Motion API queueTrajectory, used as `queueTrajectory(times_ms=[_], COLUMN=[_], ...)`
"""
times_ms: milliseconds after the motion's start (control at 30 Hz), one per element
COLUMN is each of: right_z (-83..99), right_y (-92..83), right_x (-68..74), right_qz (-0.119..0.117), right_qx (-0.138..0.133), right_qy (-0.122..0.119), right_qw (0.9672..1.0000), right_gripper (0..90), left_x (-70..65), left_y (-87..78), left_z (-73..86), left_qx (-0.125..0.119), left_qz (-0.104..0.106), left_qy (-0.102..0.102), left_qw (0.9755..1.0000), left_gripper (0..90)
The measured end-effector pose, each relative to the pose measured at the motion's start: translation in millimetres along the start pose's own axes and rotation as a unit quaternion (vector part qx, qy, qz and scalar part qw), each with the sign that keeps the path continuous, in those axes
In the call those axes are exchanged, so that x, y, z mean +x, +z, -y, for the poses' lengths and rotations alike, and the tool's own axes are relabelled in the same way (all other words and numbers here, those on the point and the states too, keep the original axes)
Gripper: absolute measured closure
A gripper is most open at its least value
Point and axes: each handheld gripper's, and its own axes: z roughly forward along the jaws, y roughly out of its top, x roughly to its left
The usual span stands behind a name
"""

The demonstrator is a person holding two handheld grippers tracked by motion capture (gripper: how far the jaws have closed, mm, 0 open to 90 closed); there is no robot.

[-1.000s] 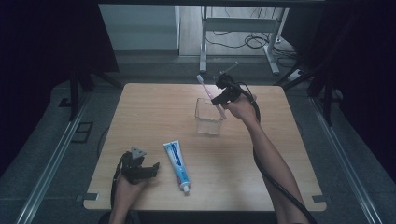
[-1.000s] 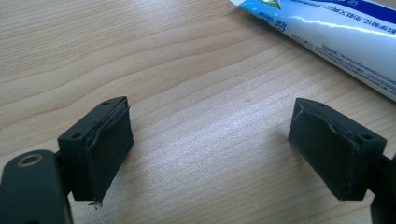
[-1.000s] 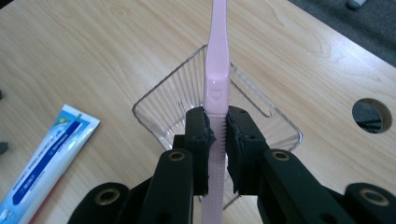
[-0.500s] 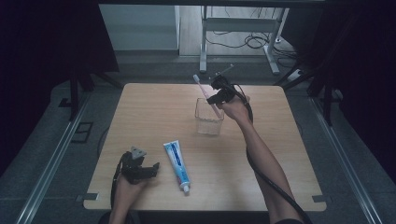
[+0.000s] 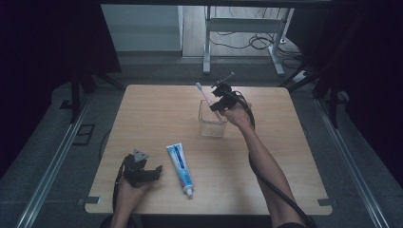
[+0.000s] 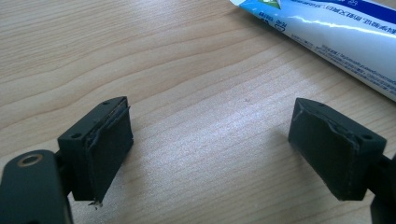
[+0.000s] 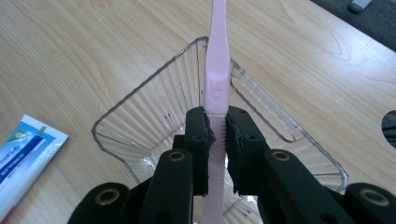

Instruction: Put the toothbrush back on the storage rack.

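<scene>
— Pink plastic: what do we see pinched in the right tool (image 7: pixel 217 135)?
— We see a pink toothbrush (image 7: pixel 217 74), clamped between its black jaws, held over a clear ribbed cup (image 5: pixel 212 118). The cup stands on the far middle of the wooden bench (image 5: pixel 285 142).
— And the left tool (image 5: pixel 151 173)?
— We find it resting low on the near left of the bench, jaws spread wide with bare wood between them, gripping nothing.
— Anything else?
— We see a blue and white toothpaste tube (image 5: pixel 180 163) lying flat just right of the left tool, well apart from the cup.
</scene>
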Motion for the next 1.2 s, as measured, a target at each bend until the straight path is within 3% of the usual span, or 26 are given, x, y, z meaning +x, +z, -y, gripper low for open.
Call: queueTrajectory(times_ms=[533, 933, 1200], right_z=[11.5, 15.7, 15.9], right_y=[20.6, 32.3, 30.0], right_x=[-0.7, 0.2, -0.9], right_qz=[-0.007, -0.005, -0.011], right_qx=[0.029, 0.071, 0.066], right_qy=[-0.004, -0.011, -0.006], right_qw=[0.9995, 0.9974, 0.9977], right_gripper=[78.5, 77.3, 73.4], left_x=[0.1, 0.0, -0.1], left_y=[0.0, 0.0, 0.0], left_z=[0.0, 0.0, 0.0], left_qx=[0.000, 0.000, -0.001], left_qz=[0.000, -0.001, 0.000], left_qy=[0.000, 0.001, 0.000], left_qw=[1.0000, 1.0000, 1.0000], left_gripper=[13.6, 13.6, 13.6])
